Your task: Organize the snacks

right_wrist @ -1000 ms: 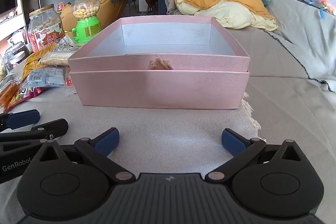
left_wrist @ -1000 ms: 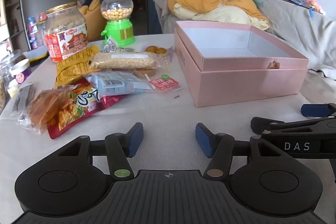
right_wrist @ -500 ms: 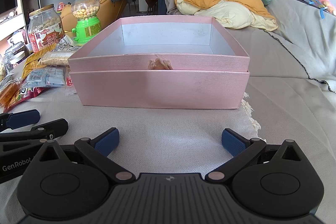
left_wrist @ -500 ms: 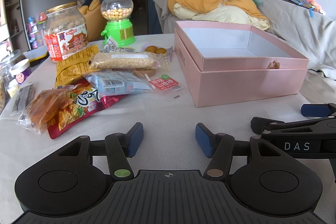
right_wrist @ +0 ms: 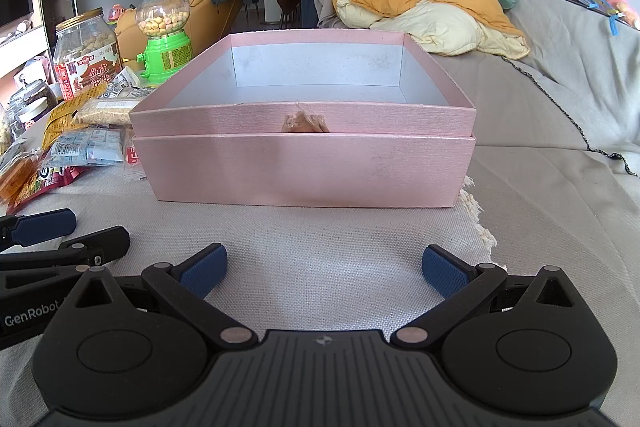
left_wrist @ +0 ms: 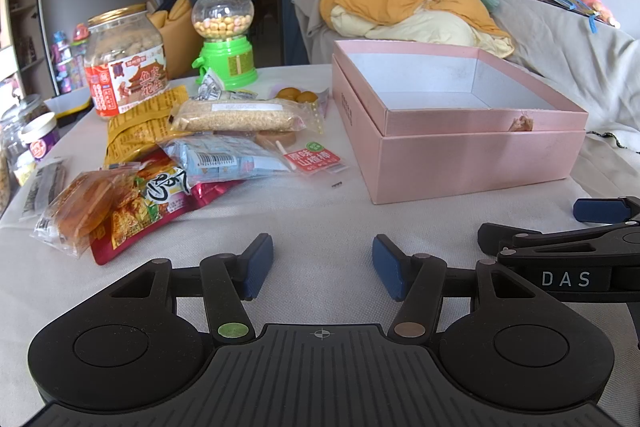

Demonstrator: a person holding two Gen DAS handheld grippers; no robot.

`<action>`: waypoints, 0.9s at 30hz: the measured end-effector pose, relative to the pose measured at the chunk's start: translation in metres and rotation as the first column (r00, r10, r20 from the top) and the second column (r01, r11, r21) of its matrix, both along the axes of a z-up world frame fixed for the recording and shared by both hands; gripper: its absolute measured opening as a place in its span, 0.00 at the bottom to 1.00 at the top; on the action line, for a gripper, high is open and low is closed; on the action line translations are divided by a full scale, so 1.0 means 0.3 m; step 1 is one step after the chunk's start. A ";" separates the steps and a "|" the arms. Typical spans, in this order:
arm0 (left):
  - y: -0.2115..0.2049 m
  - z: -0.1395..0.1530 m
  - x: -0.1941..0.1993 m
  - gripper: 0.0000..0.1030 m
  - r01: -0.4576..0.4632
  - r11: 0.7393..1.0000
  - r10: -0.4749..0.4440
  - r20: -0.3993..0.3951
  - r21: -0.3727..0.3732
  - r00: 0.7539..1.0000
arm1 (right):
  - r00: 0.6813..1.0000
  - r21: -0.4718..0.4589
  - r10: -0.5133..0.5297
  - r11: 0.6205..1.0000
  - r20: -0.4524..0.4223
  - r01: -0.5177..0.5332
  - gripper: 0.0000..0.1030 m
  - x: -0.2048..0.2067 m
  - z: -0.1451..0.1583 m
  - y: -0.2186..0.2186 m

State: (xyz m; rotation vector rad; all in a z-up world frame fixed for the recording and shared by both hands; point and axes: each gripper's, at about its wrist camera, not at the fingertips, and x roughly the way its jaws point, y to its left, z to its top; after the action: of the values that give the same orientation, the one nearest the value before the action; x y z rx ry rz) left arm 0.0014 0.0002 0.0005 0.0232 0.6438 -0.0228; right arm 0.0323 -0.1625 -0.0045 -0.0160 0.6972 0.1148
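Nearest us, our left gripper (left_wrist: 323, 269) rests low over the cloth-covered desk (left_wrist: 320, 219), its fingers spread and holding nothing; our right gripper (right_wrist: 324, 269) sits just beside it at 3 o'clock, fingers spread wider, also empty. Beyond the left gripper, at 10 to 11 o'clock, the snack packets (left_wrist: 180, 163) lie in an overlapping heap, with the red pouch (left_wrist: 160, 203) closest. At 12 o'clock from the right gripper stands the pink box (right_wrist: 304, 163), open and bare inside. Farther back at 11 o'clock are the peanut jar (left_wrist: 126, 61) and the green candy dispenser (left_wrist: 226, 35). We judge the sorting not yet begun: every snack remains outside the box.
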 end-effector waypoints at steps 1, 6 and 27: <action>-0.001 0.000 -0.001 0.61 0.000 1.000 0.000 0.000 0.000 1.000 | 1.000 0.000 0.000 1.000 0.000 0.000 1.00 0.000 0.000 0.000; -0.004 0.000 0.004 0.61 0.000 1.000 0.000 0.000 0.003 1.000 | 1.000 0.000 0.000 1.000 0.000 0.000 1.00 0.000 0.000 -0.001; -0.004 0.001 -0.003 0.61 0.000 1.000 0.000 0.000 0.006 1.000 | 1.000 0.000 0.000 1.000 0.000 0.000 1.00 0.000 0.000 0.000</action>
State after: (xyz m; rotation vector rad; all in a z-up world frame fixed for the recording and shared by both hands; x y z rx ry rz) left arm 0.0005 -0.0011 0.0008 0.0285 0.6439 -0.0211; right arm 0.0324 -0.1624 -0.0044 -0.0158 0.6973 0.1149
